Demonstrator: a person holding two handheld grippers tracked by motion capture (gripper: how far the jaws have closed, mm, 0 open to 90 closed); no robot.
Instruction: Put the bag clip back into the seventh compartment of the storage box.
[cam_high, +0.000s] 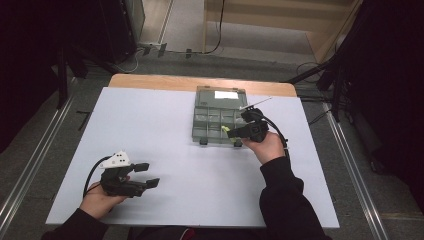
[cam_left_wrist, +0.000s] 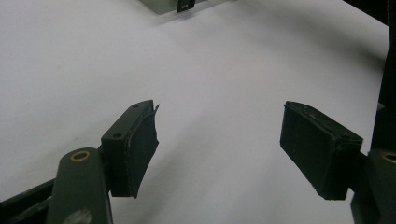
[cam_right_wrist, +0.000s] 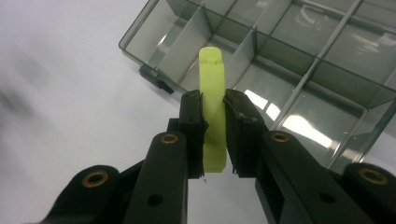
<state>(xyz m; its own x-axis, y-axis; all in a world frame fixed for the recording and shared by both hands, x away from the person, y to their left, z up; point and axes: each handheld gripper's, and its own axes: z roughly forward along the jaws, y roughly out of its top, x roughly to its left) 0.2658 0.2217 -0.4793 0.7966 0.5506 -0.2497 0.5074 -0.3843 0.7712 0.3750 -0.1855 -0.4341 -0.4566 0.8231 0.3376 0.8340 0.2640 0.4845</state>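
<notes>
a worktop (cam_high: 165, 130) covered by a plain white sheet is seen from above, with a strip of bare wood (cam_high: 200, 82) left exposed along its far edge. the white surface is smooth and unmarked, and soft shadows are cast on it beneath the hands. the worktop is set in a dim room: grey floor (cam_high: 45, 145) is seen on both sides, metal rails (cam_high: 30, 160) run along the floor at left and right, dark stands and cables are gathered at the far corners, and a paler wooden area is lit beyond.

a smoky transparent compartment box (cam_high: 218, 116) is placed on the far middle of the worktop, its lid open and a bright reflection caught on it. in the right gripper view its dividers (cam_right_wrist: 254, 44) are seen to form several compartments, and black latches (cam_right_wrist: 154, 77) are fixed to its near edge.

the right tool (cam_high: 235, 131) is held at the near edge of the box, and its jaws are closed on a yellow-green plastic piece (cam_right_wrist: 214, 105), which is gripped upright between the pads and is raised over the near compartments.

the left tool (cam_high: 147, 175) is held low over the near left of the worktop, well apart from the box, and its jaws are spread wide with nothing between the pads (cam_left_wrist: 140, 144).
</notes>
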